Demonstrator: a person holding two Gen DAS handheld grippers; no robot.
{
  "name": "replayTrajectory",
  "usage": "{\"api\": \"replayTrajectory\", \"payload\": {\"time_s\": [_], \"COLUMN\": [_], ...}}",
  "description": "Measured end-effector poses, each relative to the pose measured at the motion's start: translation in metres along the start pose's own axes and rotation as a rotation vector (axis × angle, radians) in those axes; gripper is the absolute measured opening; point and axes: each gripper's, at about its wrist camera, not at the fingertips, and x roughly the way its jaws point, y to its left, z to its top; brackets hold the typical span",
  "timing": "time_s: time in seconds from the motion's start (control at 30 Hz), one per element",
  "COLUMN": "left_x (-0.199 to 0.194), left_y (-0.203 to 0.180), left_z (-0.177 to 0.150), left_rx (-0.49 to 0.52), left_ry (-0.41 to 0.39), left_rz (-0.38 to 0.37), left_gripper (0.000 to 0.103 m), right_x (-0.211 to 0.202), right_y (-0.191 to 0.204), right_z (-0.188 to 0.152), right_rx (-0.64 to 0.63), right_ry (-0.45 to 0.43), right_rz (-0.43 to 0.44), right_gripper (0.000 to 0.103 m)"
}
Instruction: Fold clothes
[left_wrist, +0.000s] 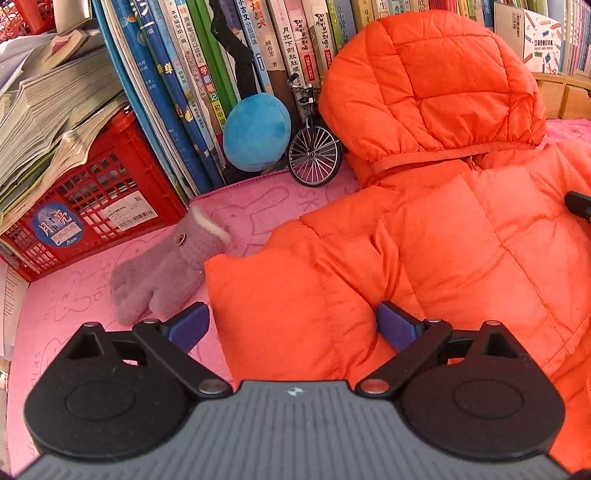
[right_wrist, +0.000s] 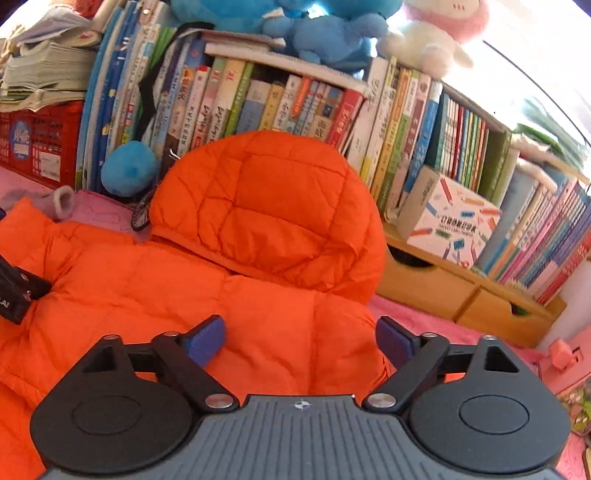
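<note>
Red crate (left_wrist: 107, 195) carries stacked books (left_wrist: 48, 110). Left gripper (left_wrist: 293, 326) and right gripper (right_wrist: 301, 341): jaws apart over orange jacket (left_wrist: 461, 240).

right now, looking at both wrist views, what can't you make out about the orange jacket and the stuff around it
- Orange puffer jacket: hem and right sleeve cut off by the frame edge and left gripper body, left wrist view.
- Jacket front, zipper: not visible.
- Toy bicycle: rear half hidden behind the hood.
- Right gripper: whether its pads touch the fabric, unclear.
</note>
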Motion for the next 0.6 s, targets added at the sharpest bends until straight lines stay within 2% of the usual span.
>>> {"api": "replayTrajectory", "payload": {"time_s": [0.03,0.1,0.23,0.33,0.47,0.57,0.6], "left_x": [-0.004,-0.008,-0.001,0.005,-0.005,-0.008,-0.007], "left_y": [0.003,0.007,0.011,0.013,0.012,0.011,0.010], "left_z": [0.001,0.002,-0.001,-0.003,-0.001,0.001,0.001], "left_rx": [-0.017,-0.043,-0.068,-0.098,-0.100,-0.092,-0.088], "left_ry": [-0.008,-0.022,-0.007,0.008,-0.029,-0.050,-0.048], "left_rz": [-0.005,-0.008,0.001,-0.002,0.003,-0.007,-0.011], "left_gripper": [0.098,0.098,0.099,0.099,0.098,0.098,0.098], "right_x": [0.003,-0.001,-0.012,-0.016,-0.026,-0.037,-0.044], "right_y": [-0.005,-0.008,-0.008,0.003,0.020,0.023,0.022], "right_z": [-0.004,-0.012,-0.032,-0.046,-0.055,-0.052,-0.049], "right_rx": [-0.003,-0.021,-0.061,-0.137,-0.227,-0.226,-0.219], "right_ry": [0.050,0.087,0.151,0.200,0.253,0.264,0.238], "right_rz": [-0.007,-0.027,-0.082,-0.101,-0.097,-0.094,-0.090], "right_gripper": [0.028,0.022,0.022,0.021,0.020,0.020,0.020]}}
